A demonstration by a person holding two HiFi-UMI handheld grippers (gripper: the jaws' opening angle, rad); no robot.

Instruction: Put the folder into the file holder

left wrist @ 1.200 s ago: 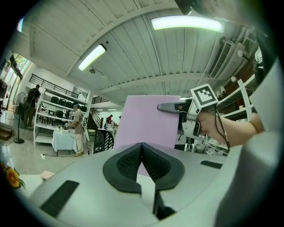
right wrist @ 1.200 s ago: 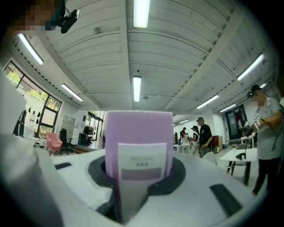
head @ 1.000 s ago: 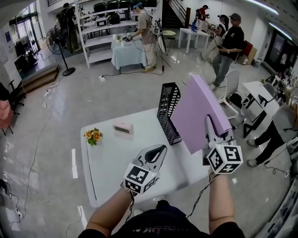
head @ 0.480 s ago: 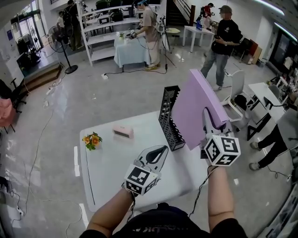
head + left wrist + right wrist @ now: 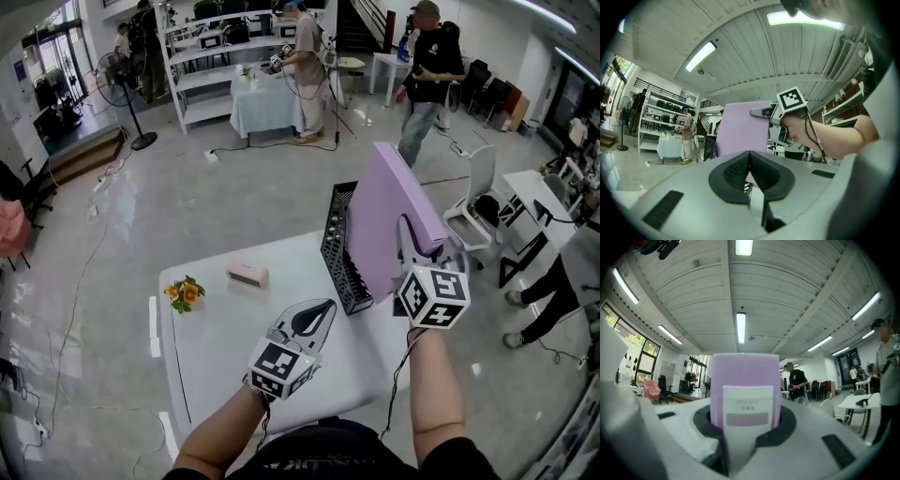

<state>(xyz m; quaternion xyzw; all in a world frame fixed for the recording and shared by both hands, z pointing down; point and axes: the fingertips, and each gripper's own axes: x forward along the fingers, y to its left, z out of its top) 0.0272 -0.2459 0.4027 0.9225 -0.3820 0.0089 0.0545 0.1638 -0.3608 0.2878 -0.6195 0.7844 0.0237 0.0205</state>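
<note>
The right gripper (image 5: 409,242) clamps the thick lilac folder (image 5: 389,211) upright, just beside the black mesh file holder (image 5: 337,248), seemingly not yet inside. The left gripper (image 5: 322,307) is closed, empty.

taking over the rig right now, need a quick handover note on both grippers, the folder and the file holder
Left gripper: shut, empty, over the table.
Right gripper: shut on the purple folder, gripped at its labelled spine and held on edge above the table.
File holder: black mesh, standing on the table just left of the folder.
Done: folder lifted, beside the holder.
Left: lower it into the holder, let go.
</note>
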